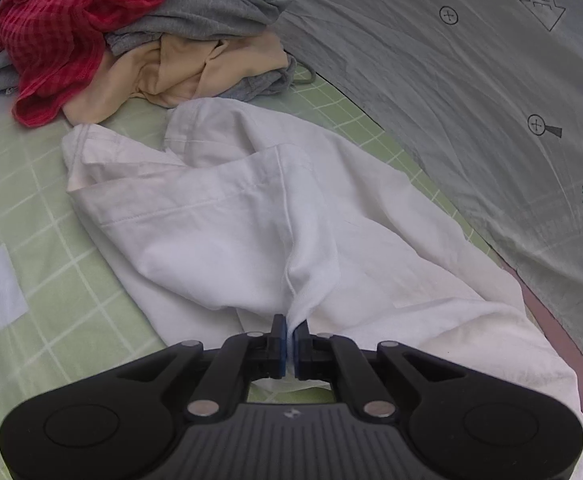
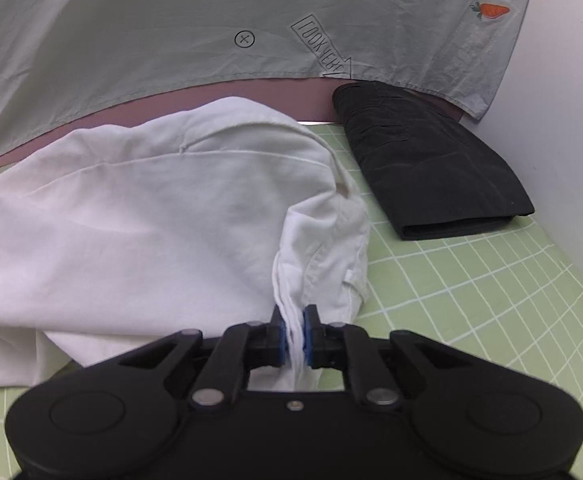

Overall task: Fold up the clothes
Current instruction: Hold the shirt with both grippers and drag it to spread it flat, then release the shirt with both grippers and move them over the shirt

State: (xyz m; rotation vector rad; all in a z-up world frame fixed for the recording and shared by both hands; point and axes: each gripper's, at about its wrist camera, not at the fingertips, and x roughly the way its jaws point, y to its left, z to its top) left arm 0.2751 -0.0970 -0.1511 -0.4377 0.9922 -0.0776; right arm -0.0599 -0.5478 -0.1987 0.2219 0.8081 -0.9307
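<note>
I am clamping my left gripper (image 1: pixel 290 334) and right gripper (image 2: pixel 294 330) on near edges of the white garment (image 1: pixel 251 220) spread on the green grid mat (image 1: pixel 31 200), ready to fold. Farther off, the unfolded clothes pile (image 1: pixel 91 32) is waiting far left; the folded black garment (image 2: pixel 431 168) is lying far right.

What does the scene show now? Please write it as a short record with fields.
surface: green mat with white grid
item in work: white garment, spread out, creased
left gripper: shut on a pinch of the white garment
right gripper: shut on bunched edge of the white garment
already folded: black garment, on the mat at right
waiting: pile of clothes, red, grey and beige, unfolded
backdrop: grey sheet with carrot prints
</note>
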